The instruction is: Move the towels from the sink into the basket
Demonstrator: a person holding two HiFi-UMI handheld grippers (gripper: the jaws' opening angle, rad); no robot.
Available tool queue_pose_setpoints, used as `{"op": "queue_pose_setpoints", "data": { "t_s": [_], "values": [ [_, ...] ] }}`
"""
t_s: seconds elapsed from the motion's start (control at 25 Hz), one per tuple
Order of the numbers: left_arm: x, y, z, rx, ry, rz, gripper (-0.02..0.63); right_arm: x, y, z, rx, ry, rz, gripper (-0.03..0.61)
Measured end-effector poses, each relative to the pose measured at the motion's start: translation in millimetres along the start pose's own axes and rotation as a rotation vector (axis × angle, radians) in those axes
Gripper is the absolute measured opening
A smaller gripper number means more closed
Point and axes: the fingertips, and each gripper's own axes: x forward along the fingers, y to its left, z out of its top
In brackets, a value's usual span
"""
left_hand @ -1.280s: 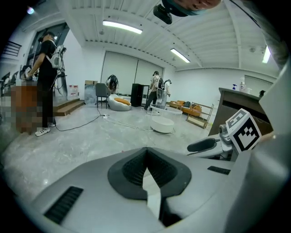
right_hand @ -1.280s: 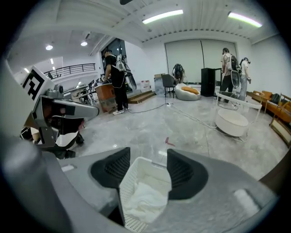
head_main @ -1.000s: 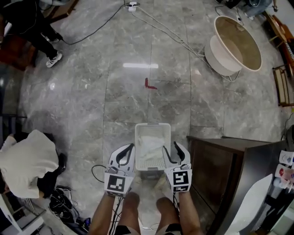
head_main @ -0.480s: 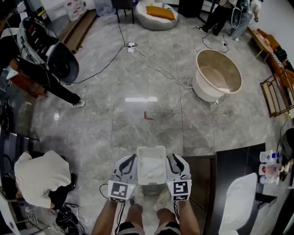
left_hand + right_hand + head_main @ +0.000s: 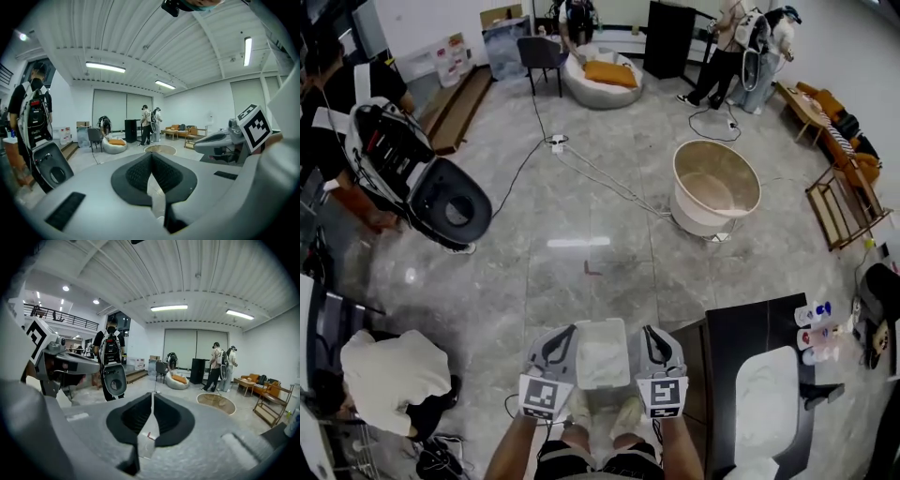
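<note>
Towels (image 5: 600, 358) in basket (image 5: 602, 323) on floor (image 5: 581, 216); left gripper (image 5: 567, 330), right gripper (image 5: 645, 330) flank it (2 empty); left fingers clenched, right just clenched.

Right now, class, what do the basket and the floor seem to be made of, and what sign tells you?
Basket: probably white moulded plastic, matt, judging by its thin, even, rigid-looking rim.
Floor: probably polished stone or stone-look tile, glossy, judging by its grey veining, straight joints and a bright reflected streak.
</note>
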Motion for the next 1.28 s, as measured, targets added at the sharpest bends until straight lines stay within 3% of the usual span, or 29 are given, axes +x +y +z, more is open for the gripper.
{"op": "queue_pose_setpoints", "data": {
  "t_s": [0.32,0.8,1.28],
  "values": [
    [-54.6,-13.8,47.4,0.018,-0.037,0.004,0.009,-57.5,12.1,44.7,-0.003,-0.05,-0.047,0.002],
    [-81.2,-24.7,55.6,0.006,-0.039,0.014,0.009,-90.3,14.4,54.1,0.016,-0.071,-0.064,0.001],
    [-72.7,-36.0,53.2,0.0,-0.045,-0.014,0.009,-92.0,12.2,50.6,0.021,-0.076,-0.081,0.0]
  ]
}}
